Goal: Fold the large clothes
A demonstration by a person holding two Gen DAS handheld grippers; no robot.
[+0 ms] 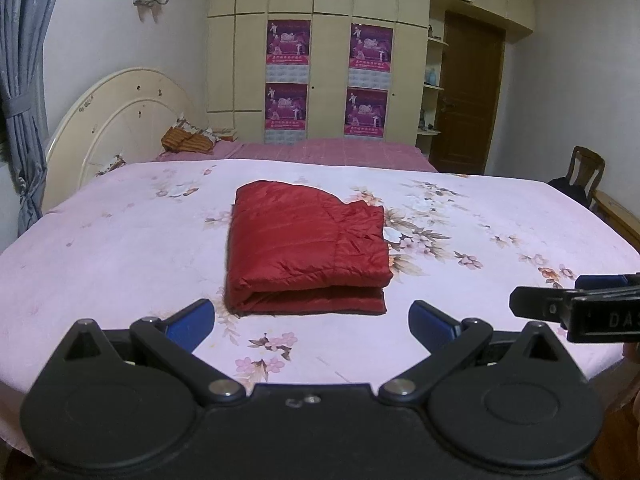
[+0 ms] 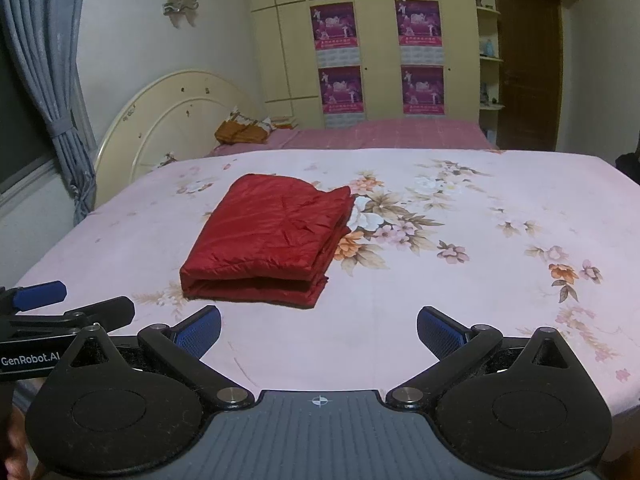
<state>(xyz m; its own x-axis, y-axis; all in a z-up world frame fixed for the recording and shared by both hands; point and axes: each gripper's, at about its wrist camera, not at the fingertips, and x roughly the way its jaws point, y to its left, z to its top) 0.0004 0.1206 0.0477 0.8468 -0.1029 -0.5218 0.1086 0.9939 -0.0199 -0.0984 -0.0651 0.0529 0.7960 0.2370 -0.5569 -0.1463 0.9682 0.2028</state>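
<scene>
The red padded jacket (image 1: pixel 306 248) lies folded into a thick rectangle in the middle of the bed's flowered sheet (image 1: pixel 120 248), and both the left gripper (image 1: pixel 312 320) and the right gripper (image 2: pixel 319 328) hang just before its near edge with their jaws wide apart and nothing between them. The jacket looks light, soft and puffy, with a smooth shell that is probably slippery. I would pinch all layers together at the near folded edge, one gripper at each corner
</scene>
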